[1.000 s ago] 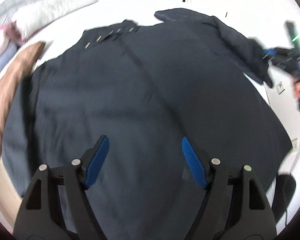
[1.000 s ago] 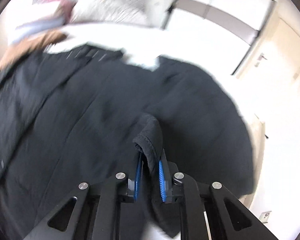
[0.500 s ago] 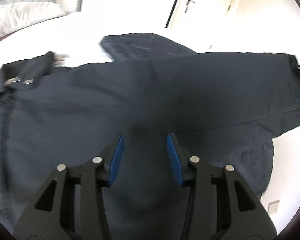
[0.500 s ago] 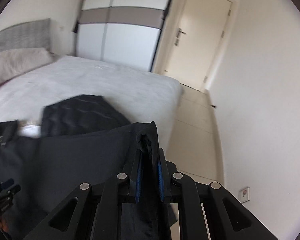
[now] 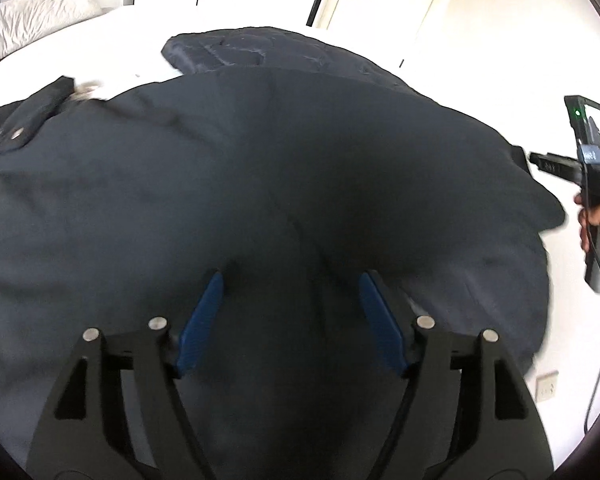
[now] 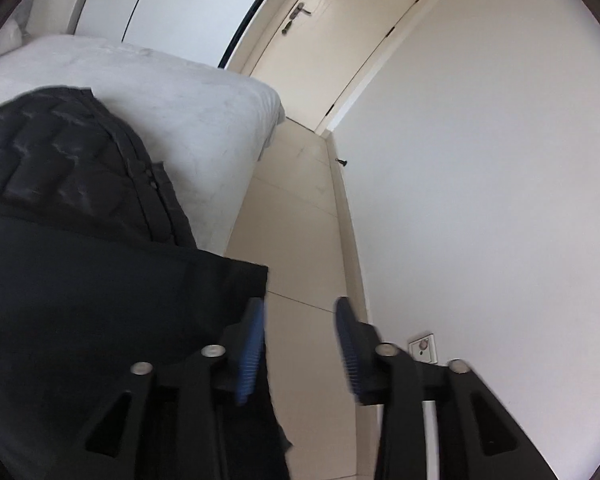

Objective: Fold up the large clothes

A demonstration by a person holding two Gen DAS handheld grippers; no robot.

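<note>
A large dark navy coat (image 5: 260, 184) lies spread over the white bed (image 5: 112, 52), with its quilted lining turned up at the far side (image 5: 240, 52). My left gripper (image 5: 290, 308) is open and hovers just above the coat's middle, holding nothing. My right gripper (image 6: 300, 336) is open and empty at the bed's right edge, with the coat's edge (image 6: 140, 288) lying beside its left finger. The right gripper also shows in the left wrist view (image 5: 540, 160), at the coat's right edge.
White pillows (image 5: 28, 24) lie at the head of the bed, far left. The bed's right edge drops to a beige tiled floor (image 6: 296, 216) beside a white wall with a socket (image 6: 422, 346). A closed door (image 6: 332, 36) and wardrobe stand beyond.
My right gripper has let go of the coat's edge and opened. My left gripper has opened wider again above the coat. The lifted coat edge now lies on the bed.
</note>
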